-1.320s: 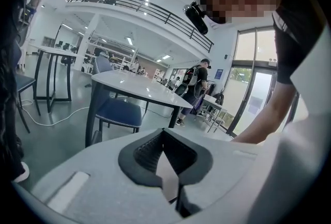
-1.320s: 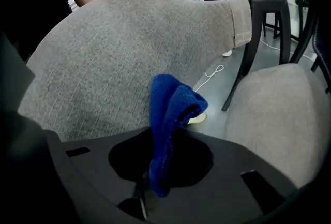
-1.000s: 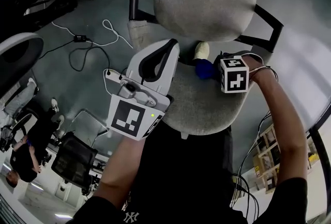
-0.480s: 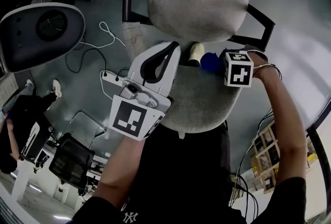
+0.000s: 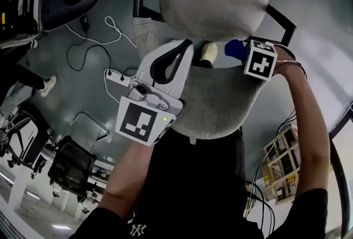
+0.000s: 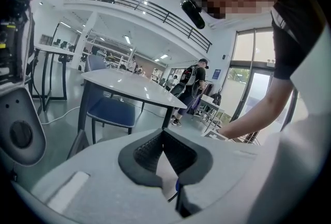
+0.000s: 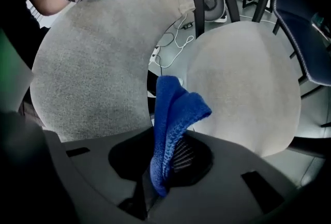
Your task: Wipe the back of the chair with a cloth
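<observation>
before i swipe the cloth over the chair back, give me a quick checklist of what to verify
1. Blue knitted cloth clamped in right gripper: ok.
2. Cloth touching grey fabric chair back: cannot tell; it sits at the back's edge.
3. Loose fold sticking out past the jaws to wipe with: ok.
4. Left gripper away from the cloth: ok, shut, empty, over the back's other side.
</observation>
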`<state>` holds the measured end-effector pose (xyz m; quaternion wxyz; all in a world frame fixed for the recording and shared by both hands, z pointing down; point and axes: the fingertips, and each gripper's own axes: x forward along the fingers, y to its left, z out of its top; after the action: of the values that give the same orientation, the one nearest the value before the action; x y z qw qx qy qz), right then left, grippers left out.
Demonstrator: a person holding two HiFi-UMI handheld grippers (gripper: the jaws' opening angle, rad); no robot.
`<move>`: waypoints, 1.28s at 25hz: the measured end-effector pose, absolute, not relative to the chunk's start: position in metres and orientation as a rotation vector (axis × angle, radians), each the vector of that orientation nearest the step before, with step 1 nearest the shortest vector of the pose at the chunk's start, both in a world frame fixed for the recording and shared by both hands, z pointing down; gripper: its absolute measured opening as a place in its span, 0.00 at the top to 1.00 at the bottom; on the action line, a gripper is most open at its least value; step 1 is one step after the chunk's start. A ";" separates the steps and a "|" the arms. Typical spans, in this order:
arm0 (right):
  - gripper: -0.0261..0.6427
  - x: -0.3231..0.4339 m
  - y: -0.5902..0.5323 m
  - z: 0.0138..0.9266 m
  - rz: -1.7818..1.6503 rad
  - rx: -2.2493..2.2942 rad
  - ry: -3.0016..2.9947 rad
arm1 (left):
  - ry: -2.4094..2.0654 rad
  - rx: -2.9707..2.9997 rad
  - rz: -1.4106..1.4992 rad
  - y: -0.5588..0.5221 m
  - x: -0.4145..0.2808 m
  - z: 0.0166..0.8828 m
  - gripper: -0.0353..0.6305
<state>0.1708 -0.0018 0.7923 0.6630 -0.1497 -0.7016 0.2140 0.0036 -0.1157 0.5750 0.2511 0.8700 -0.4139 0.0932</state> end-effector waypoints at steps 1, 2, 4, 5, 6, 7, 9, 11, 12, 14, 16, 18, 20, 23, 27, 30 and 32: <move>0.85 0.171 -0.004 0.792 0.468 -0.339 -1.572 | -1.128 2.365 0.257 -0.116 0.001 0.576 0.94; 0.85 0.170 -0.008 0.790 0.454 -0.337 -1.560 | -1.130 2.360 0.264 -0.117 -0.001 0.578 0.94; 0.85 0.173 -0.018 0.783 0.438 -0.329 -1.529 | -1.135 2.353 0.266 -0.117 -0.005 0.578 0.94; 0.85 0.177 -0.021 0.780 0.435 -0.329 -1.501 | -1.139 2.353 0.258 -0.117 -0.006 0.576 0.94; 0.85 0.182 -0.023 0.778 0.431 -0.334 -1.462 | -1.142 2.354 0.249 -0.117 -0.007 0.574 0.94; 0.85 0.187 -0.022 0.777 0.425 -0.346 -1.417 | -1.141 2.354 0.247 -0.117 -0.007 0.573 0.94; 0.85 0.196 -0.016 0.780 0.412 -0.383 -1.324 | -1.128 2.351 0.258 -0.114 -0.006 0.575 0.94; 0.85 0.201 -0.003 0.785 0.425 -0.425 -1.254 | -1.113 2.350 0.264 -0.112 -0.003 0.580 0.94; 0.85 0.203 0.004 0.787 0.439 -0.440 -1.228 | -1.108 2.351 0.260 -0.112 -0.001 0.581 0.94; 0.85 0.206 0.016 0.791 0.476 -0.445 -1.190 | -1.103 2.346 0.248 -0.114 0.001 0.583 0.94; 0.85 0.207 0.023 0.795 0.535 -0.416 -1.178 | -1.105 2.334 0.233 -0.115 0.001 0.584 0.94; 0.85 0.204 0.025 0.798 0.609 -0.363 -1.186 | -1.108 2.324 0.223 -0.115 -0.001 0.583 0.94; 0.85 0.201 0.025 0.796 0.694 -0.320 -1.189 | -1.109 2.325 0.222 -0.114 -0.002 0.580 0.94; 0.85 0.195 0.032 0.789 0.812 -0.300 -1.175 | -1.108 2.334 0.232 -0.113 -0.001 0.579 0.94; 0.86 0.182 0.042 0.789 0.896 -0.291 -1.168 | -1.123 2.326 0.241 -0.114 0.002 0.581 0.94; 0.86 0.165 0.052 0.789 0.998 -0.299 -1.198 | -1.133 2.328 0.240 -0.113 0.002 0.583 0.94; 0.86 0.152 0.060 0.789 1.059 -0.308 -1.222 | -1.138 2.327 0.242 -0.111 0.000 0.586 0.94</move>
<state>0.1524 0.0598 0.7887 0.6800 -0.1373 -0.5442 0.4718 0.0002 -0.1106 0.5856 0.2669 0.8619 -0.4217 0.0896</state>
